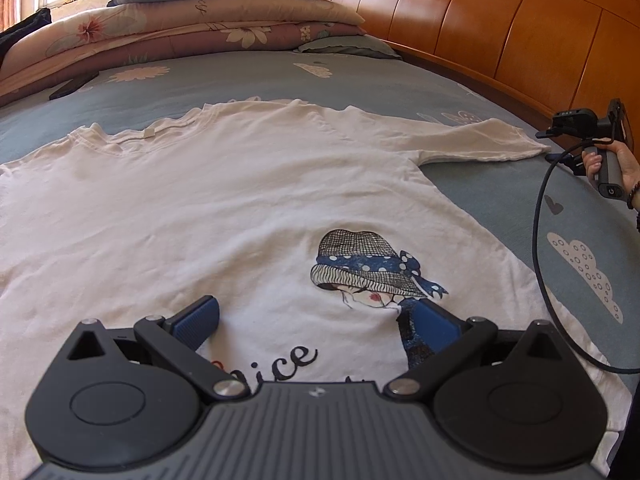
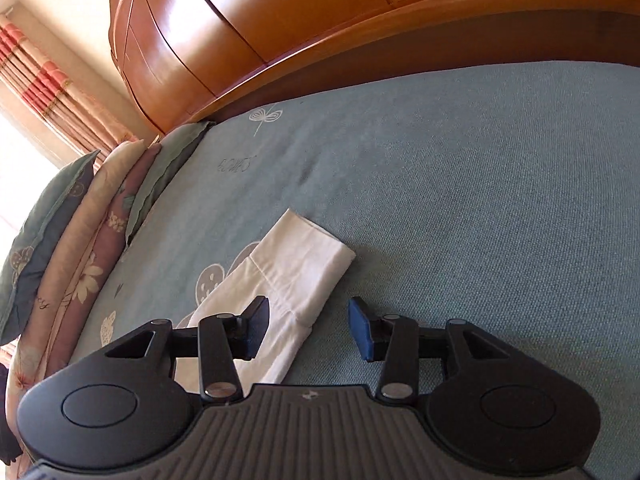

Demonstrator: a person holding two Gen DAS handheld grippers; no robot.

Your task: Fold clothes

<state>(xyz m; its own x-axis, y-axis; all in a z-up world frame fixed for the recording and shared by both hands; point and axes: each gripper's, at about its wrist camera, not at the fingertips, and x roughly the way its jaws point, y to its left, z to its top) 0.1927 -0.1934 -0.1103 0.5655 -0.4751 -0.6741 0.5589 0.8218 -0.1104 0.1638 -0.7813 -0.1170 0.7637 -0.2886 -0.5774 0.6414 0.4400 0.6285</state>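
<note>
A white T-shirt (image 1: 208, 208) with a printed hat-and-face picture and the word "nice" lies spread flat, front up, on the bed. My left gripper (image 1: 318, 322) hovers low over the shirt's lower front, open wide, with only flat cloth below its blue pads (image 1: 200, 320). The shirt's right sleeve (image 1: 480, 140) stretches out sideways. In the right wrist view that sleeve (image 2: 296, 264) lies flat, its cuff pointing away. My right gripper (image 2: 310, 328) is just above it, open, with the sleeve's edge passing between the pads and neither pad pressing on it.
The bed has a grey-blue sheet (image 2: 460, 200) with white prints. Stacked pillows and folded quilts (image 1: 208, 20) lie along the far side. A wooden headboard (image 1: 500, 32) runs along the right. A person's hand (image 1: 612, 164) holds the right gripper's handle, with a black cable (image 1: 540, 240) looping down.
</note>
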